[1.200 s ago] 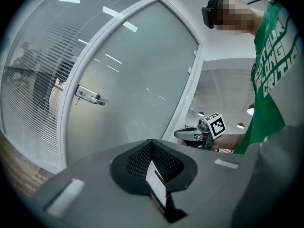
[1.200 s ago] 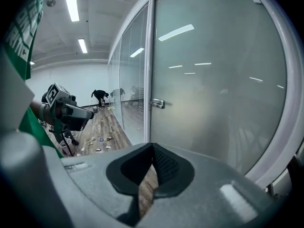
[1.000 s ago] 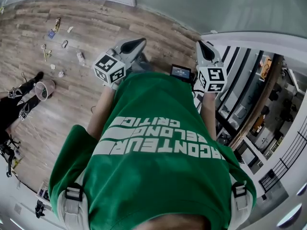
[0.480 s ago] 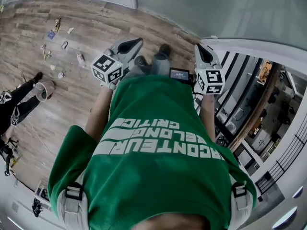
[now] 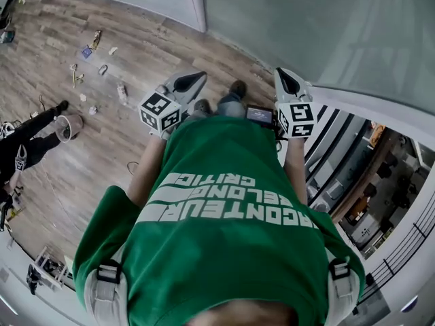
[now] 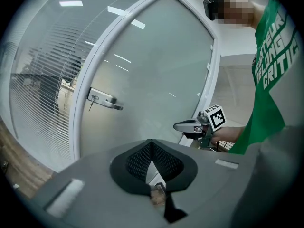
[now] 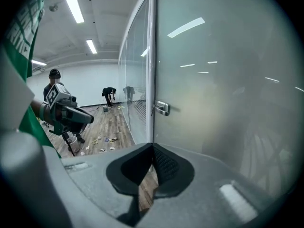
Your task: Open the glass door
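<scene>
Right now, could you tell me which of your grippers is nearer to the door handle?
Left, likely. The door handle sits ahead and left of the left gripper; the right gripper is over by the opposite edge of the glass door, farther away.

A wooden floor (image 5: pixel 102 148) fills the left half of the head view. Small bits of litter (image 5: pixel 92 53) lie scattered on it at ten o'clock. At nine o'clock a pale bucket (image 5: pixel 68 125) stands near a person in black (image 5: pixel 24 148). At four o'clock, dark railings (image 5: pixel 408 236) edge a lower level. In the right gripper view, strip lights (image 7: pixel 71 4) cross the ceiling at eleven o'clock, and a far figure (image 7: pixel 109 96) bends toward the floor at nine o'clock. In the left gripper view, slatted blinds (image 6: pixel 42 89) hang at nine o'clock.
</scene>
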A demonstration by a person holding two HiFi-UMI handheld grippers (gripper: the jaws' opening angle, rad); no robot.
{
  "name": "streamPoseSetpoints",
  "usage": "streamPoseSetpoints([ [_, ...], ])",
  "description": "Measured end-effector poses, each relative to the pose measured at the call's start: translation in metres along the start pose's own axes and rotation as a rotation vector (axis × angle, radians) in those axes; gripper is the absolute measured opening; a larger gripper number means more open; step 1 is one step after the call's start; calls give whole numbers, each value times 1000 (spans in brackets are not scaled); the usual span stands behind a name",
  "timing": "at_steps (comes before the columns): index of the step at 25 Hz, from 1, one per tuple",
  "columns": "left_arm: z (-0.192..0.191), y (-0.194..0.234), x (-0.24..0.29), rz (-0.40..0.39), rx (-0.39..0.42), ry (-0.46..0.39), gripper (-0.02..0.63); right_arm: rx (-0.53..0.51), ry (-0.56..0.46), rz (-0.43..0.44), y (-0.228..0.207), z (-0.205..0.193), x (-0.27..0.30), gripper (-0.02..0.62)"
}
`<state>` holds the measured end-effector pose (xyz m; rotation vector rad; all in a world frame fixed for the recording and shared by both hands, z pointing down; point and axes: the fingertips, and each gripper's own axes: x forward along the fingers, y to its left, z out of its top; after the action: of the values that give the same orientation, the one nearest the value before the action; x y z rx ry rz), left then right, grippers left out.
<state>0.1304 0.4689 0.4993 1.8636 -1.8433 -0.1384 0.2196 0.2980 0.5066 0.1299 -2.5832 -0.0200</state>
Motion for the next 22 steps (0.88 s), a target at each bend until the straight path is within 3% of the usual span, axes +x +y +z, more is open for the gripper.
streamPoseSetpoints([
  [13, 32, 15, 78, 63, 6, -8, 14, -19, -7, 96, -78, 12, 42, -6],
  [22, 46, 22, 113, 116, 1, -15, 14, -36, -11, 201, -105, 12, 66, -6],
])
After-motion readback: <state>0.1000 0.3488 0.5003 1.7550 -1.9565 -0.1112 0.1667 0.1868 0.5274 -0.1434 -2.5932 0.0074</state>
